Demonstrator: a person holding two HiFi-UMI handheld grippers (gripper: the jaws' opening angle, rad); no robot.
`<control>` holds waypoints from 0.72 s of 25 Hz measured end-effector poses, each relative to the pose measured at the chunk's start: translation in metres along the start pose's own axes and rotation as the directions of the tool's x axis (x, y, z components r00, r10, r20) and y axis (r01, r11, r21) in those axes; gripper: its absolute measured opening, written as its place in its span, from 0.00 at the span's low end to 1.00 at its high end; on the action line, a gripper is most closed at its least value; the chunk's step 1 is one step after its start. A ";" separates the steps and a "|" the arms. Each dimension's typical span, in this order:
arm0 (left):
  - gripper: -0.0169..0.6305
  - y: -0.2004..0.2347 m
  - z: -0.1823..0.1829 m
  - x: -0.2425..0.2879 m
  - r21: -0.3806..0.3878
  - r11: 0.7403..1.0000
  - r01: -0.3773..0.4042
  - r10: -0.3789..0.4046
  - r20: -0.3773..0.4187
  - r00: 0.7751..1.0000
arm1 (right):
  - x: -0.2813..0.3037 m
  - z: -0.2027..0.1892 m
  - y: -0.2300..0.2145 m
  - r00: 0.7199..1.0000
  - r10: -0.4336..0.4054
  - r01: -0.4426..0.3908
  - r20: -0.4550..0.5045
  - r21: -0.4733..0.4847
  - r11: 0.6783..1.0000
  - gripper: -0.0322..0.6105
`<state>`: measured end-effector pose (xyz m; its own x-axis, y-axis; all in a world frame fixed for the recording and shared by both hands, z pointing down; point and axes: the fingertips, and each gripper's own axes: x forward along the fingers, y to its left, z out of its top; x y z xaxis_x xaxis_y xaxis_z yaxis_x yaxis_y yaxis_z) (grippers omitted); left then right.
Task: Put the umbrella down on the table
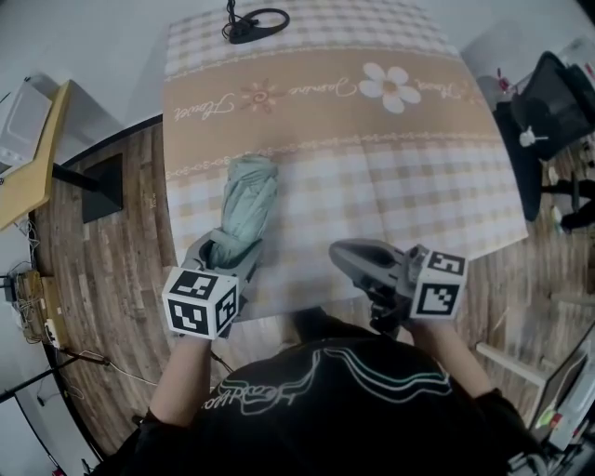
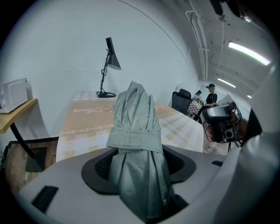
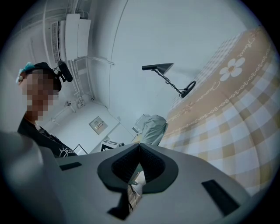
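Observation:
A folded pale green umbrella (image 1: 249,197), wrapped by its strap (image 2: 133,140), hangs over the near left part of the checked tablecloth (image 1: 418,186). My left gripper (image 1: 232,247) is shut on its lower end, and the pads (image 2: 101,165) press both sides of the bundle. The umbrella points away from me and slightly down; I cannot tell whether its far end touches the cloth. My right gripper (image 1: 338,249) hovers at the table's near edge, right of the umbrella and apart from it. Its jaws meet at the tips (image 3: 140,146) with nothing between them. The right gripper view shows the umbrella (image 3: 153,129) beyond them.
A black desk lamp (image 1: 253,23) stands at the table's far edge. A wooden shelf with a white appliance (image 1: 26,125) is to the left, and a black office chair (image 1: 548,112) to the right. People (image 2: 210,94) sit in the background.

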<state>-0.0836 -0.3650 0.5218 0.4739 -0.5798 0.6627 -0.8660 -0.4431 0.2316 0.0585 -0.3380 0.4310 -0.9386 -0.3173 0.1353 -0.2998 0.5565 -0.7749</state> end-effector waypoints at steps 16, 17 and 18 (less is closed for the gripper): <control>0.44 0.017 -0.026 0.064 -0.021 1.000 -0.022 0.019 -0.145 0.989 | 0.004 0.025 -0.042 1.000 0.009 -0.008 -0.019 0.040 0.999 0.07; 0.44 0.017 -0.029 0.067 -0.023 0.999 -0.023 0.019 -0.159 0.987 | 0.005 0.026 -0.044 1.000 0.011 -0.010 -0.019 0.043 0.999 0.07; 0.44 0.017 -0.033 0.070 -0.025 0.999 -0.027 0.022 -0.175 0.984 | 0.005 0.027 -0.046 1.000 0.013 -0.012 -0.020 0.046 0.999 0.07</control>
<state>-0.0703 -0.3904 0.5954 0.4194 -0.4609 0.7821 -0.8821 -0.4104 0.2311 0.0722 -0.3865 0.4507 -0.9456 -0.2949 0.1371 -0.2801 0.5243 -0.8042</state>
